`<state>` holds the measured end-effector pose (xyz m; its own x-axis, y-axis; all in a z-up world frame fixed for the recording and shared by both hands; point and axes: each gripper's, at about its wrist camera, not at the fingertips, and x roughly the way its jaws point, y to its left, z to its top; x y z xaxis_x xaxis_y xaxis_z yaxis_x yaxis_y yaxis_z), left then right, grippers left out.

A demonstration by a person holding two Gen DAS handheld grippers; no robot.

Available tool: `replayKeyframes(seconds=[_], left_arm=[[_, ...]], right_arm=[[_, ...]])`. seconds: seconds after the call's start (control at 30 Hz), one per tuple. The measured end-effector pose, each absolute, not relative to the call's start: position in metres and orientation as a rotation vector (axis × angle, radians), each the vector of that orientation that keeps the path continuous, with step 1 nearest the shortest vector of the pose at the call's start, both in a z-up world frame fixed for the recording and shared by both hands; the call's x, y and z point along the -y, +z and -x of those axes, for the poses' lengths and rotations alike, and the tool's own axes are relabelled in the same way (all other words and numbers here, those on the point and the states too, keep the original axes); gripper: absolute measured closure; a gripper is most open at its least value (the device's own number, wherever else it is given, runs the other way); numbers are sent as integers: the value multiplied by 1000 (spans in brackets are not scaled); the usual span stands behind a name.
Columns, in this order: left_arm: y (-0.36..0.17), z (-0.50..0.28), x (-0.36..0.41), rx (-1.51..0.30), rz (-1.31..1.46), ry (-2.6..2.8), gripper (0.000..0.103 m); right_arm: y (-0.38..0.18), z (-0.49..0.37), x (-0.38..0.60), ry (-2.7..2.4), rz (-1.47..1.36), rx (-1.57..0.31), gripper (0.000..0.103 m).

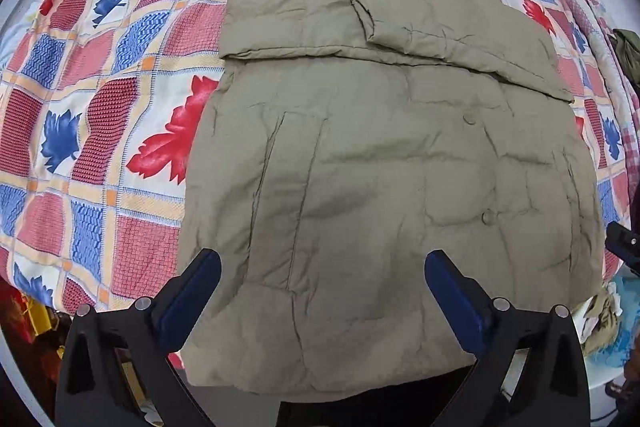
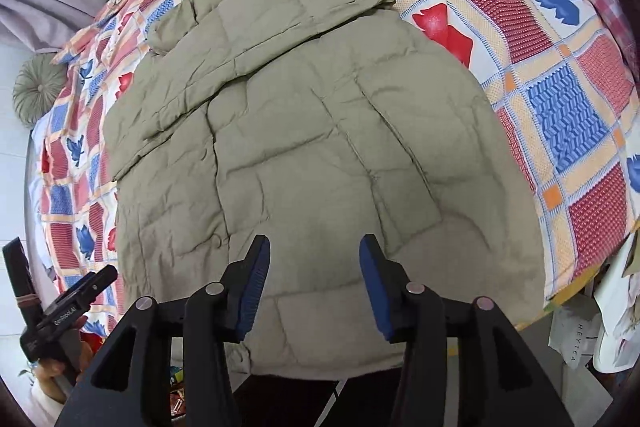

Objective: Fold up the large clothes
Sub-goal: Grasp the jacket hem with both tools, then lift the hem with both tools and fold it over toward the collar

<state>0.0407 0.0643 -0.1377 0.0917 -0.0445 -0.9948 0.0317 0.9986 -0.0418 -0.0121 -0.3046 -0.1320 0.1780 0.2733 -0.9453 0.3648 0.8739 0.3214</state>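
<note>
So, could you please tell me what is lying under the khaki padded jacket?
The khaki padded jacket lies on a patchwork bedspread with red and blue leaves, which shows all around it. The bedspread beneath the jacket is covered, so anything else there cannot be seen.

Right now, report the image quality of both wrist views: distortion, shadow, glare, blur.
Left wrist: strong fisheye bulge, dark corners, soft shadow on the jacket ahead of the left gripper; sharp, no glare. Right wrist: same bulge bending the bedspread; bright wash at the upper left, right gripper crisp.
</note>
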Motion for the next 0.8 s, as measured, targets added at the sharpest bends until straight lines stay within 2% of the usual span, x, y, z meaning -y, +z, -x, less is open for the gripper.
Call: replayKeyframes(seconds=[0.13,0.33,0.4,0.8], left_arm=[[-140,-31,-71,-1510,-1,-61,1],[-143,-23,-80,-1546,29,-44,1],[-145,-19,-84,-1552,46,-50,1],[-168,18,-120,-1634,316,-124,1]], right_arm=[[-124,21,306,-57,-584,-1397,32],[-123,34,305,-22,-678,-1406,29],[-125,38,306,-10,-712,-1410,19],[-152,74,332,8,-1022,-1376,19]])
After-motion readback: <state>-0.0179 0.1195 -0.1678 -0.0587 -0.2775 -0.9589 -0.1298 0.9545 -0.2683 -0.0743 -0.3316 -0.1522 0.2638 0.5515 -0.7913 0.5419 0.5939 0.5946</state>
